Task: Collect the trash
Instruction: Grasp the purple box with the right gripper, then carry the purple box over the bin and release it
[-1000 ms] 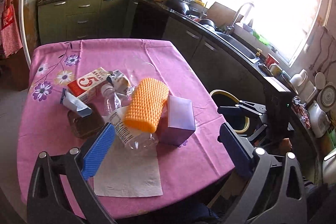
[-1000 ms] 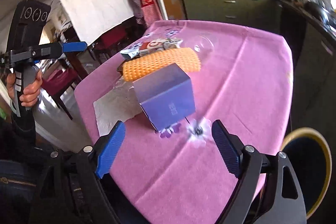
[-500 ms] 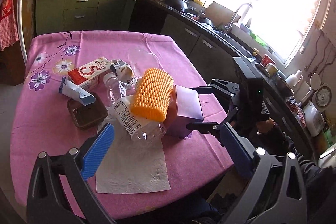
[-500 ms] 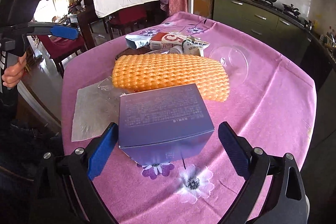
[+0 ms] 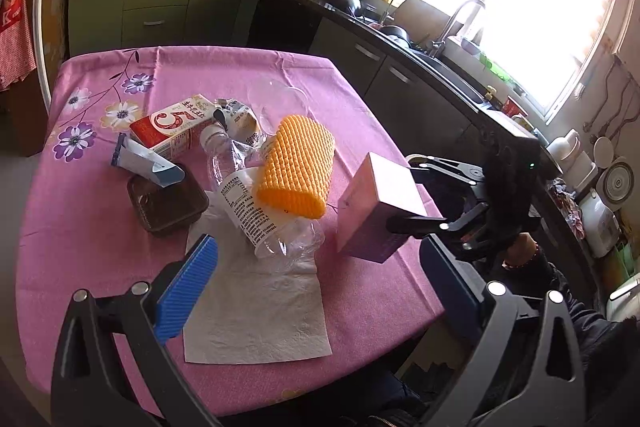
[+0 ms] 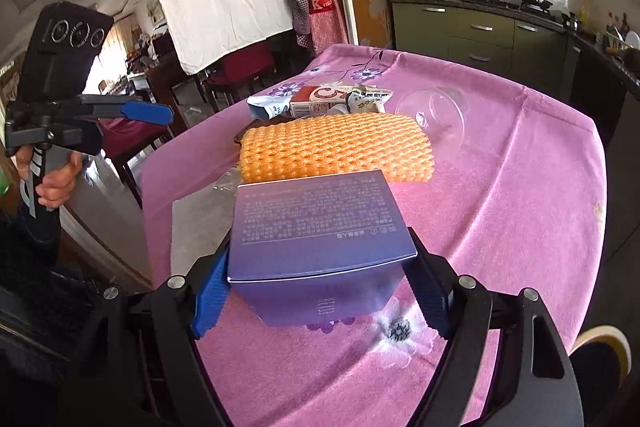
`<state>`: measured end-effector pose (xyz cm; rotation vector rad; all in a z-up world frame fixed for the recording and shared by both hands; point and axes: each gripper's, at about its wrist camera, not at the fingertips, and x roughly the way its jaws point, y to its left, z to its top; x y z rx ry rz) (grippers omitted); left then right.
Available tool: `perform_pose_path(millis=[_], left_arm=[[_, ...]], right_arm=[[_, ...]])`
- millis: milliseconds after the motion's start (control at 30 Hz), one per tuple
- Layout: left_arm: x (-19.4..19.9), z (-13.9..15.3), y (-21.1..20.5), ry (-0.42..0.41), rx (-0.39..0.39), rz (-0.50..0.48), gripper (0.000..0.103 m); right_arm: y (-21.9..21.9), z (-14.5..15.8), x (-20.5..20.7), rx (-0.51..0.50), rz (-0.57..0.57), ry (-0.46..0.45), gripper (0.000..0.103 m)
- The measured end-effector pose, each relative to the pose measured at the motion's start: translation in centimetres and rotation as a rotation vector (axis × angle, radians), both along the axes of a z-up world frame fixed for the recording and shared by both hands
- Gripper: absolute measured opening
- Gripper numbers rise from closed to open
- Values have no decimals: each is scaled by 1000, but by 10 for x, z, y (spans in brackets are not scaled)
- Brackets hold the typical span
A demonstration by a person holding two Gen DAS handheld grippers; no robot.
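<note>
My right tongs (image 6: 316,291) are closing around the purple rectangular cardboard box (image 6: 316,227), their blue pads against its two sides; it sits tilted at the near edge of the desk (image 6: 520,187), which wears a pink flowered cloth. In the left view the same box (image 5: 376,207) looks raised on one edge beside the orange ribbed foam sleeve (image 5: 298,167). My left tongs (image 5: 320,287) hang with pads wide apart and nothing between them, above a white paper napkin (image 5: 256,315) lying flat. Beyond the napkin lie a crushed clear plastic bottle (image 5: 256,211), a dark brown plastic tray (image 5: 168,203), a red-and-white milk carton (image 5: 172,125) and a clear plastic dome lid (image 5: 276,99). The sleeve rests across the bottle. A person's hand (image 6: 52,183) grips the left tool's handle.
</note>
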<state>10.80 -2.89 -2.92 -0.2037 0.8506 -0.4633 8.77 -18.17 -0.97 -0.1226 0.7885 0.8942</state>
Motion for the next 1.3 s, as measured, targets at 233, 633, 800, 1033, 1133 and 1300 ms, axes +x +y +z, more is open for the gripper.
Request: perform_pose_path(millis=[233, 633, 800, 1033, 1133, 1300], left_arm=[[1, -7, -8, 13, 0, -32, 96], [-1, -5, -24, 7, 29, -77, 96], [3, -6, -32, 16, 62, -91, 96], [24, -12, -44, 45, 108, -109, 96], [41, -15, -50, 83, 130, -113, 96], [75, -10, -63, 111, 223, -131, 96]], right_arm=[[-74, 44, -29, 70, -199, -26, 77], [-242, -10, 2, -162, -866, 122, 77], [-279, -50, 14, -129, -1006, 220, 86], [-257, -34, -10, -35, -967, 199, 88], [-237, -24, -25, -42, -932, 163, 89], [-206, -17, -46, -45, -886, 136, 91]])
